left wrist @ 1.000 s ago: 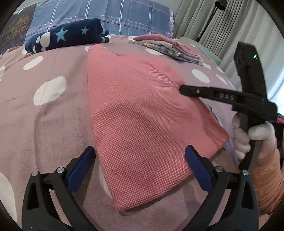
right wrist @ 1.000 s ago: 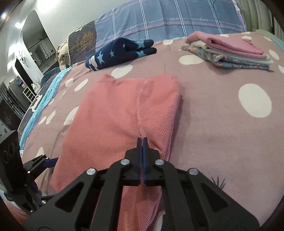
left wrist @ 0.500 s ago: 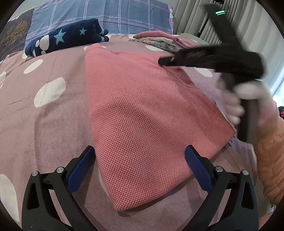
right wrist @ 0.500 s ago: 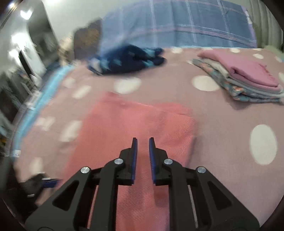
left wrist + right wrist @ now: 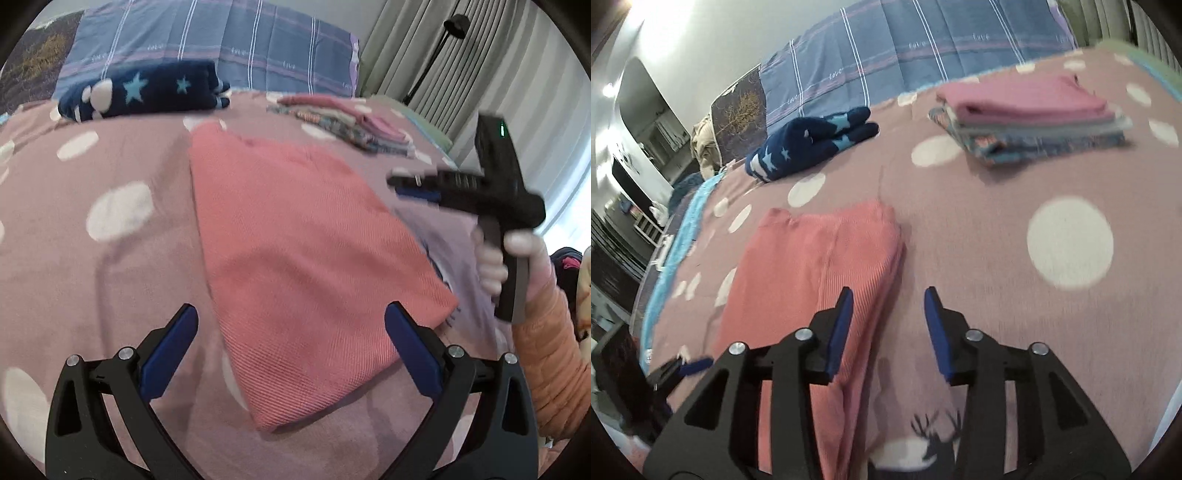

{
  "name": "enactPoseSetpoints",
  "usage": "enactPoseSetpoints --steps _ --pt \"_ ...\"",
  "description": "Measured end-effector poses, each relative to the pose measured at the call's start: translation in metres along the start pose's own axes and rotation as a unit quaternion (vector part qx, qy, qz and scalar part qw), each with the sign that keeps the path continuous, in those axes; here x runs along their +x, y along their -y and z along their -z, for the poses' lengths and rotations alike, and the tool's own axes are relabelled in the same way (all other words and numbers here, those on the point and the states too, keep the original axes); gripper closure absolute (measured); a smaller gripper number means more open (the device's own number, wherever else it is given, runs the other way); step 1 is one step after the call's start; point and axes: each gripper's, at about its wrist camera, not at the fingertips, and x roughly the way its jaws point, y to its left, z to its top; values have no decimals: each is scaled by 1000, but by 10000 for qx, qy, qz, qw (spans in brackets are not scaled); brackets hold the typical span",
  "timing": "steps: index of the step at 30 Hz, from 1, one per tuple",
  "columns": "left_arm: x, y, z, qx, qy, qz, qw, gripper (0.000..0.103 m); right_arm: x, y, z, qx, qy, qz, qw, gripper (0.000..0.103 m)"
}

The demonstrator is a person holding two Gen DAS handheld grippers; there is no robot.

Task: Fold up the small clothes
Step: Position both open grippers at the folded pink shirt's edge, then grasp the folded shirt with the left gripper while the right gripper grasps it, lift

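Pink garment (image 5: 306,266) flat on bed (image 5: 110,295). Left gripper (image 5: 291,332) jaws wide open over it, right gripper (image 5: 888,306) jaws part-open at its edge, both empty.

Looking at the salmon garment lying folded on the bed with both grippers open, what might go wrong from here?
1. The right gripper is open astride the salmon garment's layered edge; closing there may catch only the top layers and spoil the fold.
2. The bedspread is soft, so a low pinch by the open left gripper could grab it too.
3. Carrying the garment toward the folded stack loosely might let it fall open.
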Motion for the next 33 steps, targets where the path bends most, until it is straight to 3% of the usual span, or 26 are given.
enactPoseSetpoints --steps 6,9,15,21,29,31,33 --pt "-2 -13 -11 -107 -5 -27 9999 4 4 -5 16 56 -293 -399 9988 49" --pt "5 -18 -10 -91 -272 87 9996 26 10 -6 23 109 -487 -571 9971 45" --pt "35 -35 -20 -352 -624 420 9965 27 22 -10 24 17 -575 -713 9958 32" --pt "57 -56 -51 -794 -627 870 9911 27 45 -10 4 134 -581 -875 9944 32" --pt "93 -64 -83 -785 -756 1113 9878 27 74 -11 -21 -25 -504 -910 9946 39" --pt "101 -65 -89 -709 -766 1143 9879 30 80 -13 -25 -179 -467 -893 9948 40" --pt "106 -67 -93 -666 -754 1151 9882 41 84 -13 -26 -285 -434 -899 9946 45"
